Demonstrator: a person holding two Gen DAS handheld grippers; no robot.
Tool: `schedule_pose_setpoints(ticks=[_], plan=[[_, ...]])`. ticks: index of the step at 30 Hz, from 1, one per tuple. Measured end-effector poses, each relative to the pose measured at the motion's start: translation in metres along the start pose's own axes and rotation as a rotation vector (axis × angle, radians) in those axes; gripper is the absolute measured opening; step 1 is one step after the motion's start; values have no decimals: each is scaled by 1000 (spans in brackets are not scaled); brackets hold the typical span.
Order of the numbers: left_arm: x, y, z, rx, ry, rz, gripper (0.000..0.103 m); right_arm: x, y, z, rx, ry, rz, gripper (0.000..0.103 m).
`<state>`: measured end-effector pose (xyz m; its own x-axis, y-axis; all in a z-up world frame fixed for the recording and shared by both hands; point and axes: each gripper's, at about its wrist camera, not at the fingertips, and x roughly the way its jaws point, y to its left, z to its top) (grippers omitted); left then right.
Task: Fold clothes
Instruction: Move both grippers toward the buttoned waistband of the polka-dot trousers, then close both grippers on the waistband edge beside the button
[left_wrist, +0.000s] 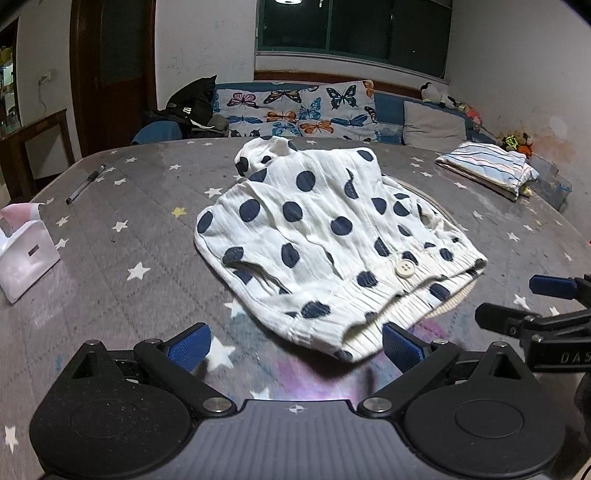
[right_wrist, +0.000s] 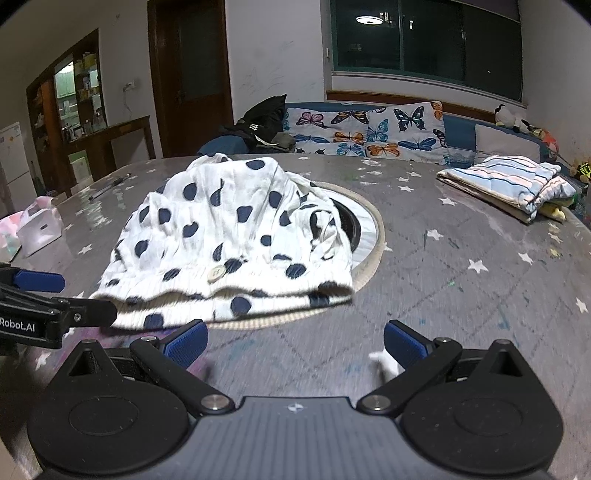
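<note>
A white garment with navy polka dots (left_wrist: 317, 236) lies rumpled and partly folded on the grey star-print table (left_wrist: 122, 266), its ribbed hem and a white button toward me. My left gripper (left_wrist: 295, 345) stands open just short of the hem, blue pads wide apart, nothing between them. In the right wrist view the same garment (right_wrist: 229, 236) lies ahead and to the left. My right gripper (right_wrist: 295, 341) is open over bare tabletop, to the right of the hem's near edge. Each gripper shows at the edge of the other's view.
A folded striped garment (left_wrist: 487, 168) rests at the far right of the table. A pen (left_wrist: 85, 184) and a small white box (left_wrist: 26, 254) lie at the left. A round inset (right_wrist: 365, 236) shows under the garment. A sofa with butterfly cushions (left_wrist: 299, 110) stands behind.
</note>
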<state>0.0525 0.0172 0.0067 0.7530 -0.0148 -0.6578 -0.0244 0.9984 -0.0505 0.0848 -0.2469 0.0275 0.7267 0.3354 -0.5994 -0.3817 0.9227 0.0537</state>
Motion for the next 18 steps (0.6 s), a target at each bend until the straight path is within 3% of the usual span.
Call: schedule_pose_setpoints(ticks=[10, 18], plan=[[15, 2, 10, 25, 24, -23, 86, 28, -11, 26, 32, 9, -6, 91], [18, -3, 15, 30, 30, -35, 84, 47, -15, 37, 52, 35, 14, 84]])
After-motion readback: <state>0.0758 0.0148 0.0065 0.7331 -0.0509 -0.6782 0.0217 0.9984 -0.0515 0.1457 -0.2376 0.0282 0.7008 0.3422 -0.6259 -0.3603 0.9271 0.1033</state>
